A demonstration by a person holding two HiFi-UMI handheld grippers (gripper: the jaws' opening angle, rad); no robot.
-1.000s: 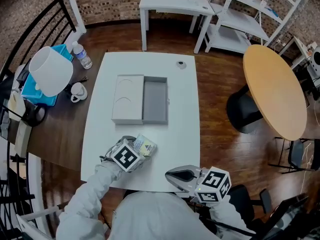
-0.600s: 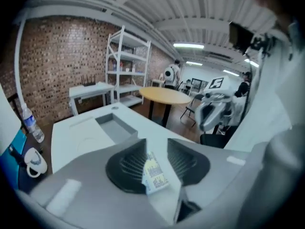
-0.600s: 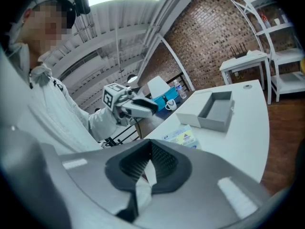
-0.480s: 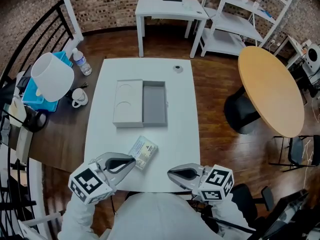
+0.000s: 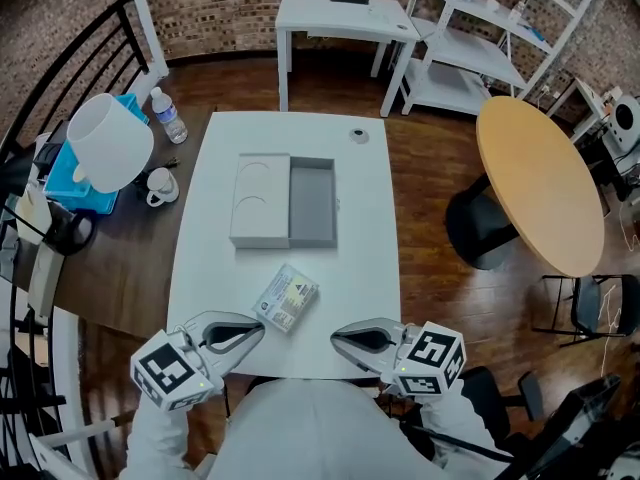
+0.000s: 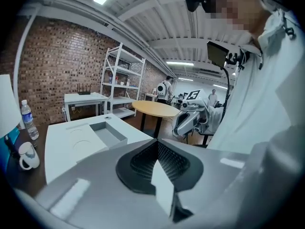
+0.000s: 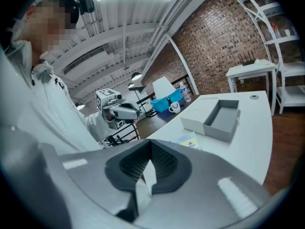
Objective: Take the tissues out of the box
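The grey box [image 5: 312, 203] lies open in the middle of the white table [image 5: 365, 228], its pale lid [image 5: 260, 200] flat beside it on the left. Nothing shows inside the tray. A small tissue pack [image 5: 286, 297] lies free on the table nearer me, also seen in the right gripper view [image 7: 187, 140]. My left gripper [image 5: 255, 330] hovers at the table's near edge, left of the pack and apart from it, jaws shut and empty. My right gripper [image 5: 338, 336] hangs at the near edge right of the pack, jaws together with nothing between them.
A small dark round object [image 5: 359, 136] sits at the table's far right corner. On the dark side table to the left stand a white shade [image 5: 105, 143], a water bottle [image 5: 168, 115] and a mug [image 5: 158, 185]. A round wooden table [image 5: 540, 178] stands right.
My left gripper, which was over the tissue pack, has drawn back to the near edge and shut. The pack stays on the table. The right gripper has barely moved.
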